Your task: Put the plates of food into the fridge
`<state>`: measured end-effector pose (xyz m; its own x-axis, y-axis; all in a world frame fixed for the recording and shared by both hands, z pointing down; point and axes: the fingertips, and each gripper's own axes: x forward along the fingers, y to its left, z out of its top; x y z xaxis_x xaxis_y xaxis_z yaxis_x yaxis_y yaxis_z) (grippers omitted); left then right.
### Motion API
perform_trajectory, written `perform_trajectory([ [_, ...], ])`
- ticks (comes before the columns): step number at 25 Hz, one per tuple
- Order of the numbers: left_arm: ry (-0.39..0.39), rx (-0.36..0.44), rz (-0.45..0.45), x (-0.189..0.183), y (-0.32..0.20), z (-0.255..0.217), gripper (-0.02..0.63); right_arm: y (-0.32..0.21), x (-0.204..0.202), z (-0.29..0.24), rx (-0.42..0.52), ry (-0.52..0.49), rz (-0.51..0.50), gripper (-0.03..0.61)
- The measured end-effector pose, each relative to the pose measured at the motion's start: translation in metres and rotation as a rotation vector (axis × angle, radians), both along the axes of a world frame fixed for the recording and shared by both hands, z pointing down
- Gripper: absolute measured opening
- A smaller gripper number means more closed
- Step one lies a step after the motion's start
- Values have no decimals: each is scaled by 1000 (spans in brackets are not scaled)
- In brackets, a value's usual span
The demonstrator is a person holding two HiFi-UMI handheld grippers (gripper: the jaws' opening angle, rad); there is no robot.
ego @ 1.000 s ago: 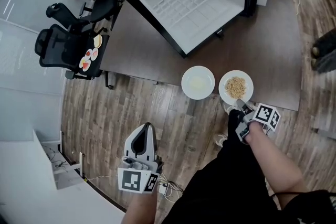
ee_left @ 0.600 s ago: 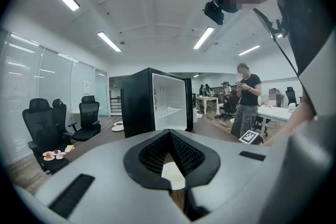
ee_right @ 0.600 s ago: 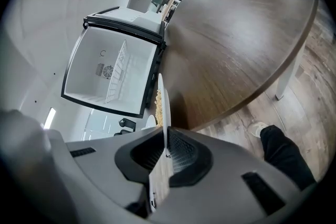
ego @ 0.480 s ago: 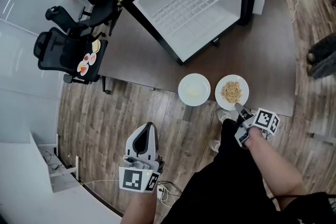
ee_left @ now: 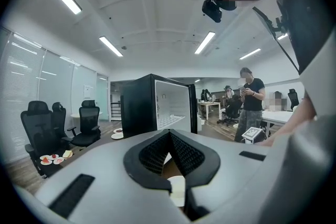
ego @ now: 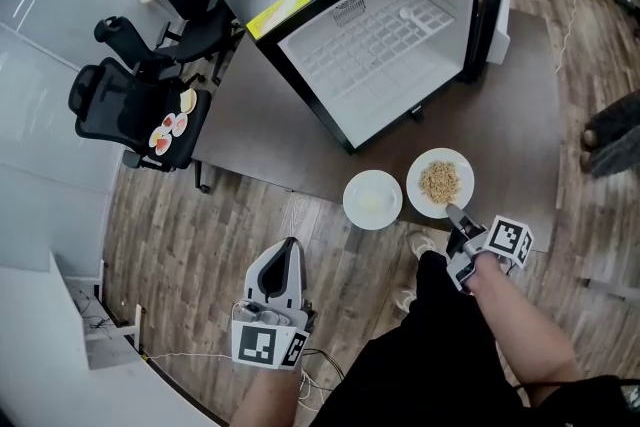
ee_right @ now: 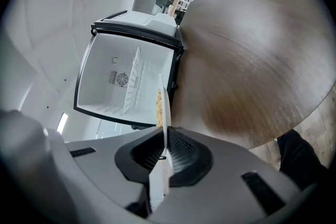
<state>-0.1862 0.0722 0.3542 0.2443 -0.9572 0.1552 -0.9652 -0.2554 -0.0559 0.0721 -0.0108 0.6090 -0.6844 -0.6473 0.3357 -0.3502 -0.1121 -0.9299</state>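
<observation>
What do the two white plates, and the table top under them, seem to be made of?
Plate with food: probably glazed ceramic or melamine; white, smooth, with a thin stiff rim held in the right claw.
Second plate: looks the same, slightly glossy.
Table: likely wood-pattern laminate; dark brown, matte, with faint grain in the right gripper view.

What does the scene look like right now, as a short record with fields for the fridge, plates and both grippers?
fridge: on the table, open, no plates inside
plate of food: near the table edge, rim gripped
second plate: just left of it, not gripped
right gripper: shut on the plate of food
left gripper: shut, empty, off the table
</observation>
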Motion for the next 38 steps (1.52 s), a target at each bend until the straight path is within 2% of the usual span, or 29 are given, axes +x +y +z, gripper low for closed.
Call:
perform_trajectory([
  [14,41,66,-27,-13,-49,-35,3,-75,-33,-92,136,-76,-64,18],
  [22,39,95,-57,-26,-74,-54,3,-120,-56,-132,177,-105,-103,18],
  [30,24,103,-112,-47,-94,-69,3,-165,-88,-158,185,-117,-151,18],
  [38,3,86,-171,-63,-105,-71,3,-193,-117,-156,134,-138,-187,19],
])
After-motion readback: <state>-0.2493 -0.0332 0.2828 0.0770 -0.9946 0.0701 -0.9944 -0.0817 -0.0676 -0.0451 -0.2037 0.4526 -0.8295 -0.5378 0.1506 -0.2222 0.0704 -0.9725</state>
